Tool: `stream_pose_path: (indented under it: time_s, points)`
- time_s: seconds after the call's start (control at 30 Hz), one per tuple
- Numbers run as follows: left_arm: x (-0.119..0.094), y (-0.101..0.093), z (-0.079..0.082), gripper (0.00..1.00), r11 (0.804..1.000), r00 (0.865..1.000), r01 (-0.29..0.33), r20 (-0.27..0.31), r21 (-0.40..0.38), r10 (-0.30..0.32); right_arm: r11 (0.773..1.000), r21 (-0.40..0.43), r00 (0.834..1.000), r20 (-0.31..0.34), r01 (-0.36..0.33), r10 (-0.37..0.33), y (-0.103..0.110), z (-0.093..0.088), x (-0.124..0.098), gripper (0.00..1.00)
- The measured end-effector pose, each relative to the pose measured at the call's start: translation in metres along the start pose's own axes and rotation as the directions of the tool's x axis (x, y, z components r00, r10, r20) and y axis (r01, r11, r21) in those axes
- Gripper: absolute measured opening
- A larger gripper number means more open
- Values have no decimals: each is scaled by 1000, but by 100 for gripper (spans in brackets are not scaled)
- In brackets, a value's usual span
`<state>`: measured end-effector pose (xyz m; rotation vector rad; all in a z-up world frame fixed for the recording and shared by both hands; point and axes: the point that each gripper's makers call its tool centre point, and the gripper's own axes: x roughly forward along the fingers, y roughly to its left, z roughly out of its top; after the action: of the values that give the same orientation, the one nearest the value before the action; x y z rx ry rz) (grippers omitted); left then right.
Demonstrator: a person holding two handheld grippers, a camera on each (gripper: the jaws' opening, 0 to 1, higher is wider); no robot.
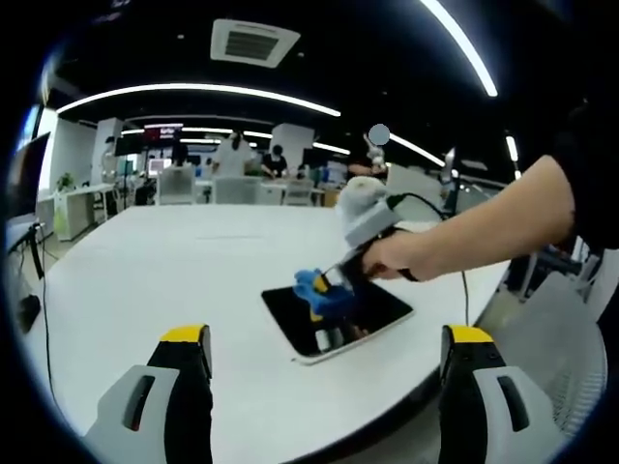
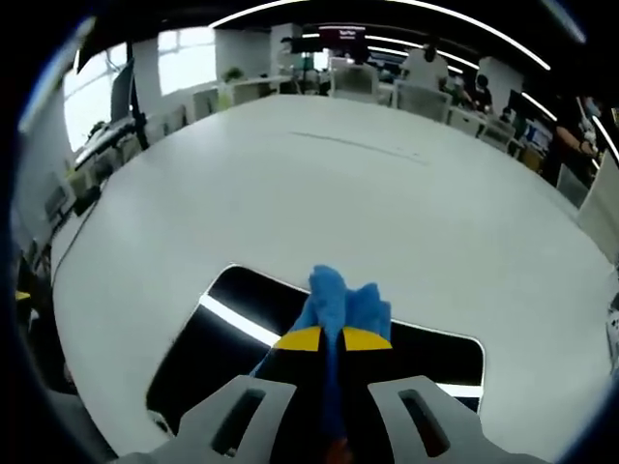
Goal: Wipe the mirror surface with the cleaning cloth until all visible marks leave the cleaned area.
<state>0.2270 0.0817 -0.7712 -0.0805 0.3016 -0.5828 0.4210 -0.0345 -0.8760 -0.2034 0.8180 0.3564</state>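
Right tongs clamped on the blue cleaning cloth, pressing it onto the mirror, which lies flat near the edge of the white table. In the left gripper view, a hand holds the right tongs over the mirror. Left tongs spread wide, holding nothing, well apart from the mirror.

- The left gripper view looks from low over the near edge of the white bench, facing across it toward the room, well back from the mirror.
- The right gripper view sits close above the mirror, tilted down along its own claw.
- Both views share the mirror, the blue cloth and the bench top.
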Motion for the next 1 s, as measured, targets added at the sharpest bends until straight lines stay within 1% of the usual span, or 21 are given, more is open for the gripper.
stream_pose_path:
  time_s: [0.03,0.07,0.13,0.2,0.27,0.4,0.63,0.73,0.87,1.0]
  points:
    - [0,0,0,99,1000,1000,-2,1,1,2,999,-34,1000,23,7,-6,5,2,-5,0]
    - [0,1,0,99,1000,1000,-3,3,0,3,999,-50,1000,20,5,-4,10,1,-7,1]
    - [0,0,0,99,1000,1000,-3,2,1,3,999,-45,1000,21,-8,9,21,2,-10,1]
    - [-1,0,0,99,1000,1000,-3,1,1,3,998,-56,1000,10,-20,20,24,4,-7,1]
    - [-1,0,0,99,1000,1000,-2,0,1,2,998,-62,1000,13,-21,22,31,4,-12,1]
    - [-1,0,0,99,1000,1000,-4,0,1,4,997,-69,999,2,-40,40,35,10,-2,1]
    - [-1,0,1,99,1000,1000,-4,3,1,4,994,-91,998,3,-60,60,50,13,1,1]
    - [-1,0,1,99,1000,1000,-4,5,0,4,989,-123,997,3,-75,76,57,15,1,1]
    - [0,0,1,99,1000,1000,-3,5,0,3,987,-131,996,0,-92,93,66,16,3,1]
    - [0,0,1,99,1000,1000,-2,6,-1,2,985,-129,994,-10,-111,110,68,21,13,1]
